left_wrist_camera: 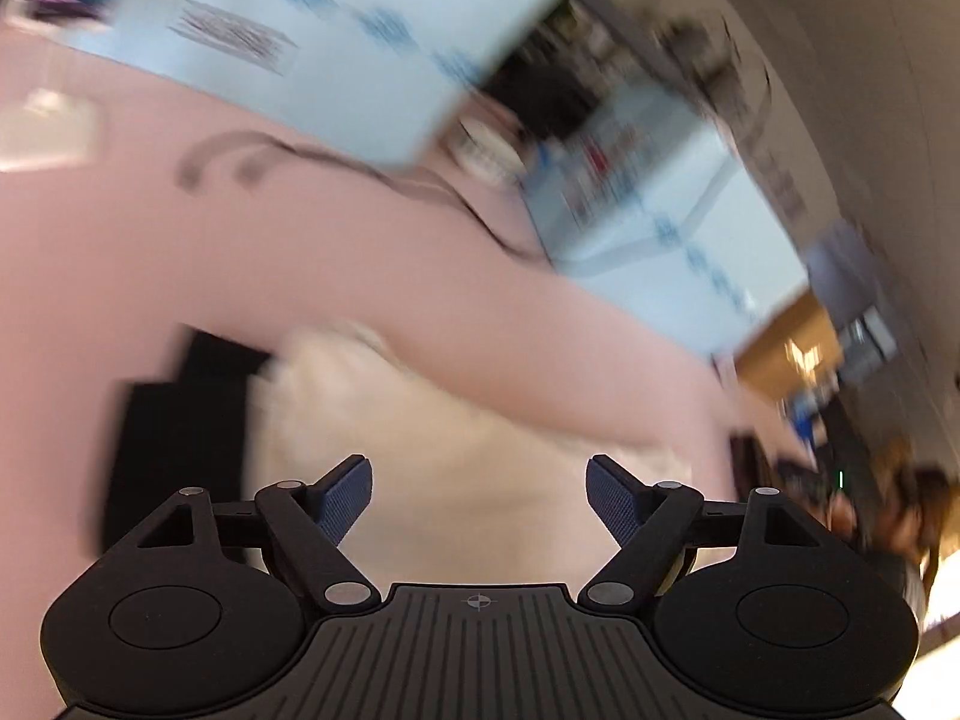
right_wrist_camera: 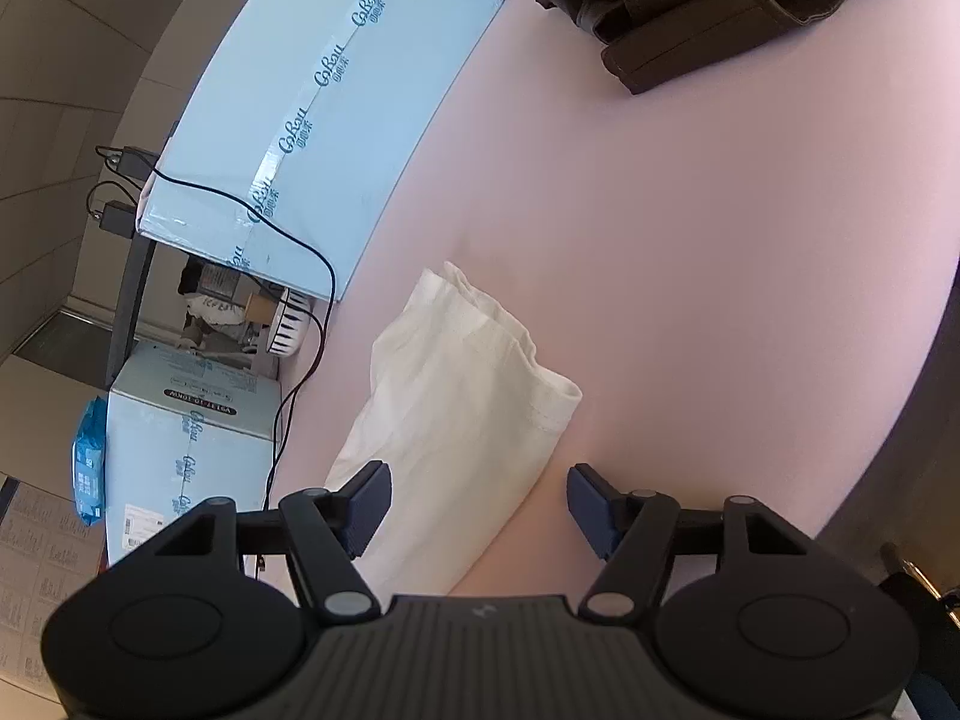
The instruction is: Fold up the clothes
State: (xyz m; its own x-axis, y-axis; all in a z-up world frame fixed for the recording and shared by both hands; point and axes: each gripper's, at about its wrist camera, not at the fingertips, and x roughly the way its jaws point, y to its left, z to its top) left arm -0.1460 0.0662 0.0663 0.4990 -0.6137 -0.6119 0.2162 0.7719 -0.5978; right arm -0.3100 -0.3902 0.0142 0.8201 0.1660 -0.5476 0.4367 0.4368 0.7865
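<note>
A folded white garment (right_wrist_camera: 456, 396) lies on the pink table (right_wrist_camera: 690, 210). My right gripper (right_wrist_camera: 480, 504) is open and empty, hovering over the garment's near end. In the blurred left wrist view the same white garment (left_wrist_camera: 432, 432) lies just ahead of my left gripper (left_wrist_camera: 479, 495), which is open and empty. A dark brown garment (right_wrist_camera: 708, 6) lies crumpled at the far side of the table.
Pale blue cardboard boxes (right_wrist_camera: 324, 102) stand along the table's left edge, with a black cable (right_wrist_camera: 300, 360) running down beside them. A black object (left_wrist_camera: 174, 432) lies left of the white garment. More boxes (left_wrist_camera: 660, 222) and clutter show at the back.
</note>
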